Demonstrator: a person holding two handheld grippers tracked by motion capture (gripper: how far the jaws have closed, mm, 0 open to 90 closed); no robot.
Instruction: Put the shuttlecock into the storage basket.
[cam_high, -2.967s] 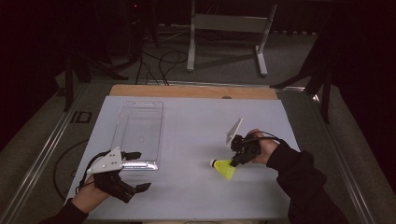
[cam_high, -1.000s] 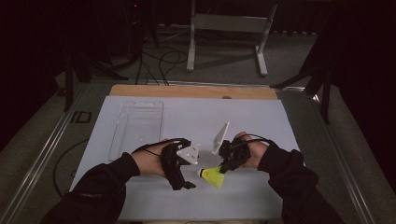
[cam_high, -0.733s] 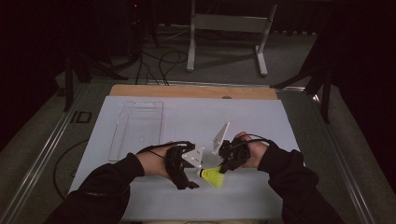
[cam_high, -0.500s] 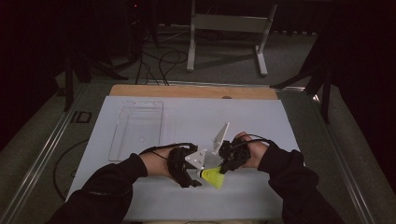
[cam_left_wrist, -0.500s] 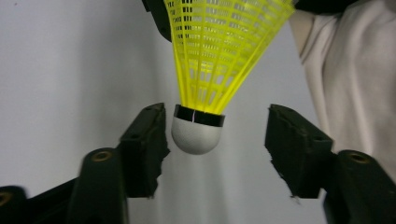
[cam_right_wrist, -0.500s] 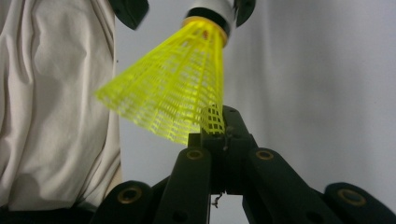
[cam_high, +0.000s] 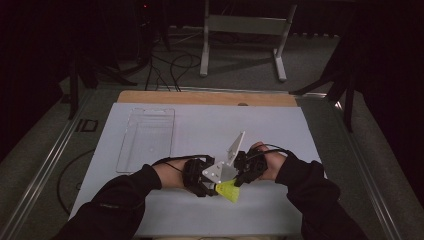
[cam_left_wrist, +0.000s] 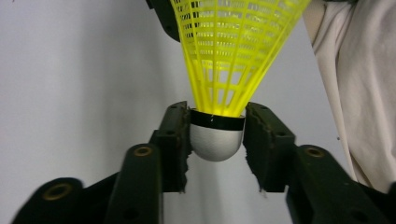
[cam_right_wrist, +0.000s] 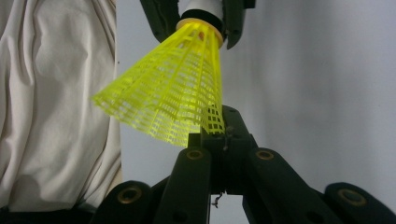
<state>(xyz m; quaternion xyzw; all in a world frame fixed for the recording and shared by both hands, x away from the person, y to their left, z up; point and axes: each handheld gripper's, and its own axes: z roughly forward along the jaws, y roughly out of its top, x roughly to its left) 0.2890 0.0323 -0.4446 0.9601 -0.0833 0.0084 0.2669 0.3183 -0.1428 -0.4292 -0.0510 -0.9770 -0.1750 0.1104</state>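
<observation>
**Yellow shuttlecock passed between two handheld grippers**

A person sat at a white table (cam_high: 310, 135), forearms in dark sleeves reaching in from the near edge, with a two-jaw gripper in each hand. Both grippers met just above the near middle of the tabletop, sharing one yellow plastic shuttlecock (cam_high: 228, 190).

The left gripper (cam_left_wrist: 217, 133) had just been closing its jaws, and now they pressed on either side of the shuttlecock's white rounded cork head (cam_left_wrist: 216, 142), just below its black band. The mesh skirt flared away from it toward the other hand.

The right gripper (cam_right_wrist: 219, 128) had its jaws pinched fully together on the rim of the yellow skirt (cam_right_wrist: 168, 100), a thin edge that let them close nearly flat. Gripping opposite ends likely gave each tool clear room, so this looked like a handover from right to left.

A clear plastic tray (cam_high: 147, 137) lay empty on the table's left half, well apart from the hands. Pale cloth (cam_right_wrist: 51, 102) draped beside the work area.
</observation>
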